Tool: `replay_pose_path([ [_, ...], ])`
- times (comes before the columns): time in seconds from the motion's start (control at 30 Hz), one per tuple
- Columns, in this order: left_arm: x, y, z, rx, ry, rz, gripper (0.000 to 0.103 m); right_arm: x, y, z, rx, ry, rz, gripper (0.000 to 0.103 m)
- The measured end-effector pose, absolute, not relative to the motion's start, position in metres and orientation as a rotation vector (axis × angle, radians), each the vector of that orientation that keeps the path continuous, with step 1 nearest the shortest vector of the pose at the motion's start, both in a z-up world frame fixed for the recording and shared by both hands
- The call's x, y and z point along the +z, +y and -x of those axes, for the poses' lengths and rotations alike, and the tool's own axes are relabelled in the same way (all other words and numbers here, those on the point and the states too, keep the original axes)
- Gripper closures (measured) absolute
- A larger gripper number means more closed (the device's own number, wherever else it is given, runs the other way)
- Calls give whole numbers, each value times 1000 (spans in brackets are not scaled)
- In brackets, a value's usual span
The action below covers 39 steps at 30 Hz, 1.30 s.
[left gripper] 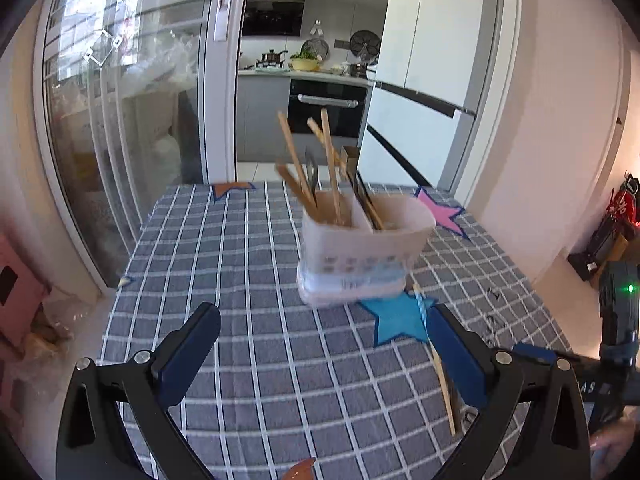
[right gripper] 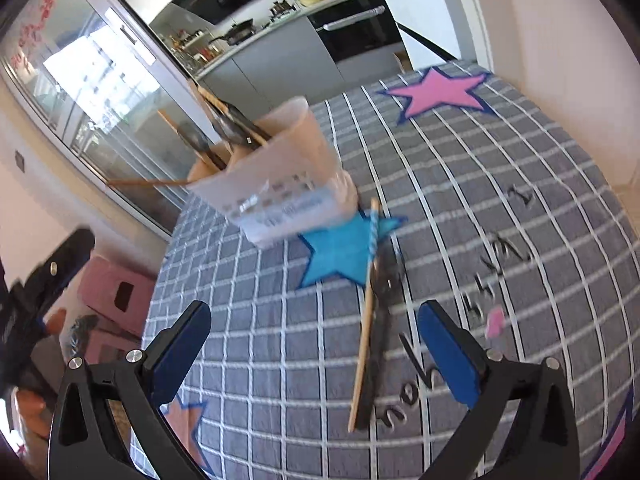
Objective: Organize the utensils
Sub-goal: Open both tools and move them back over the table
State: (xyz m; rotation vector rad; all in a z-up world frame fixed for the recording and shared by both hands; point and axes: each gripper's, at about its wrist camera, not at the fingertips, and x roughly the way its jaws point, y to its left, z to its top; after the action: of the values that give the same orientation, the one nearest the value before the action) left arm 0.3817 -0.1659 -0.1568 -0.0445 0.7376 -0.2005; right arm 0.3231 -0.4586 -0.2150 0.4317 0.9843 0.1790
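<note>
On desk, lower centre: wooden chopstick (right gripper: 362, 320) beside dark utensil (right gripper: 380, 340) | left tongs (left gripper: 320, 356), right tongs (right gripper: 316, 352) released, empty | risk: pinching both, or toppling holder (right gripper: 280, 184).

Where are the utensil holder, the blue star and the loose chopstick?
Utensil holder (left gripper: 366, 240): left wrist view, front wall.
Blue star (right gripper: 340, 252): right wrist view, its middle.
Chopstick (right gripper: 362, 344): right wrist view, mid-shaft, on the tablecloth.

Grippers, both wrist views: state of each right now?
Left gripper: open, holding nothing.
Right gripper: open, holding nothing; a chopstick lies on the tablecloth between its fingers.
</note>
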Motion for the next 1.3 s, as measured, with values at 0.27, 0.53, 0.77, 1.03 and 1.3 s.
replay_pose_path([
  [0.27,-203,-172,-320,-182,804,-125,0,-238,-443,-285,105,1066,-371,0],
  [0.53,-227,-152,-287,-211,889,-84,0,-256,-431,-253,45,1091,-387,0],
  [0.77,-244,-159,-274,-271,960,-67,0,-262,-436,-226,-8,1110,-388,0],
  [1.03,-242,-159,-277,-268,973,-57,0,-256,-444,-220,-57,1102,-395,0],
  [1.3,-245,-155,-285,-237,1000,-29,0,-257,-450,-219,-68,1127,-370,0],
])
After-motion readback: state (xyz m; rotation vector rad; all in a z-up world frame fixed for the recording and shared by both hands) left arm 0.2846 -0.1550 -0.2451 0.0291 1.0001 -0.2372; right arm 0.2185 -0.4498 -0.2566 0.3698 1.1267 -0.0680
